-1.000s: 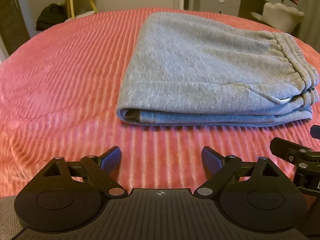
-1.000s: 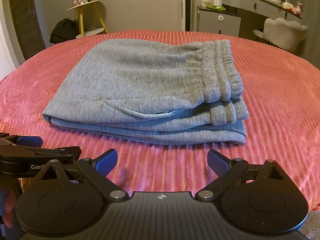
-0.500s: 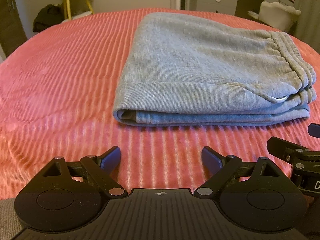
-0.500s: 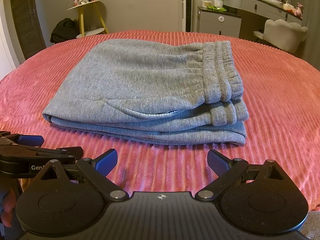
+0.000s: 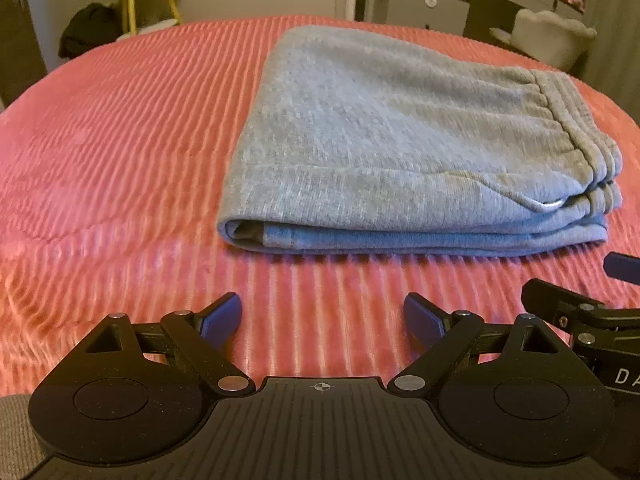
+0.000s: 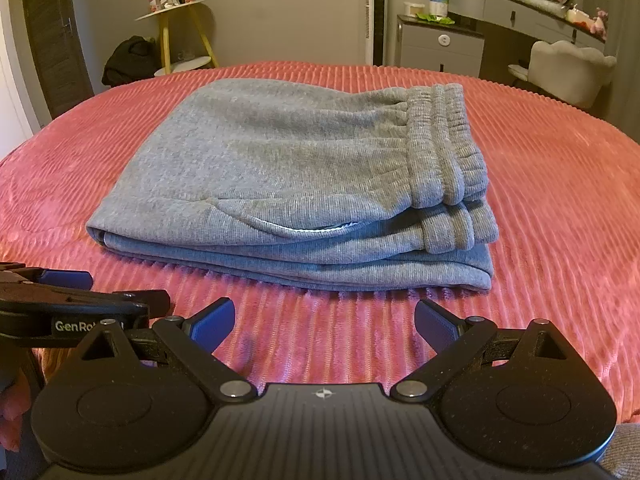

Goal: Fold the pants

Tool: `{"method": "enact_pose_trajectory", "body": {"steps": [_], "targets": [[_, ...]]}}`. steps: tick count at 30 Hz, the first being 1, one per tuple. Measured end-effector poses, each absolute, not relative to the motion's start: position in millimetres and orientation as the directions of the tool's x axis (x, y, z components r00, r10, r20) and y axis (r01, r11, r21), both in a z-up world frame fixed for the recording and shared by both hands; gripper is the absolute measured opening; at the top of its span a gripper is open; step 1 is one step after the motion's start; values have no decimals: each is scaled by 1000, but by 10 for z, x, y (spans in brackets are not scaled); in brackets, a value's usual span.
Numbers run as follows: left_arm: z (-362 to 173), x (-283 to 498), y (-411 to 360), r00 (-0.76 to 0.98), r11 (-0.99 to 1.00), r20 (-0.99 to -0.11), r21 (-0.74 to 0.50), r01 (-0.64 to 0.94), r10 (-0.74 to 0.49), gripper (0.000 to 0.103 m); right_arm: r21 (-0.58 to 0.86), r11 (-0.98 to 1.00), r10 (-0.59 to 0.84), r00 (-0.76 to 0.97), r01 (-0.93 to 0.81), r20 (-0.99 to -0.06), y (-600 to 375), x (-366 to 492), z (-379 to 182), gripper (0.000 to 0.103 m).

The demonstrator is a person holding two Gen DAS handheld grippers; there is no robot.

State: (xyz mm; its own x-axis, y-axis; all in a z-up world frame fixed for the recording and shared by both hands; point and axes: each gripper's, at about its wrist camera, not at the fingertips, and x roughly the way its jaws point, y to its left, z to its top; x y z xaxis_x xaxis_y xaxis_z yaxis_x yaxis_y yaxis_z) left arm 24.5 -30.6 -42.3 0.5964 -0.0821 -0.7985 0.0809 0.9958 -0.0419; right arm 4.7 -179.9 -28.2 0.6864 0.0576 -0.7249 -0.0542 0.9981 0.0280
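Both tongs stand with their blue-padded fingers spread wide and nothing between them. The left tongs [image 5: 322,318] and the right tongs [image 6: 324,322] hang side by side just above the near edge of the bed, close enough that each shows at the margin of the other's view. Neither touches cloth; a strip of bare cover lies between the fingertips and the garment.

The grey ribbed-knit sweatpants [image 6: 288,184] lie as a flat, stacked rectangle on the coral-pink corduroy-striped bedspread [image 5: 120,168], near the middle of the bed and a little toward its right side as the person faces it. The rounded fold runs down the left end, while the gathered elastic waistband [image 6: 444,144] sits at the right end, doubled so that two bands of ribbing rest one over the other. A pale pocket edge [image 6: 304,230] peeps from the layer facing the person. The edges line up fairly well, which is why the bundle keeps its shape without being held.

To my eye the folding looks finished, or very nearly so: the spread fingers and the gap to the cloth suggest the person has let go to check the result. If another fold were wanted, the thick right end would resist it most.
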Motion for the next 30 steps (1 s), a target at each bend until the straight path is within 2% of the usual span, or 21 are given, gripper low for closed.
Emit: {"method": "enact_pose_trajectory", "body": {"steps": [30], "targets": [[-435,267,-300,590,996,-803,-50,74,-85,93,26,998,58,693,-56,-719,-1791,36,-270,97]]}}
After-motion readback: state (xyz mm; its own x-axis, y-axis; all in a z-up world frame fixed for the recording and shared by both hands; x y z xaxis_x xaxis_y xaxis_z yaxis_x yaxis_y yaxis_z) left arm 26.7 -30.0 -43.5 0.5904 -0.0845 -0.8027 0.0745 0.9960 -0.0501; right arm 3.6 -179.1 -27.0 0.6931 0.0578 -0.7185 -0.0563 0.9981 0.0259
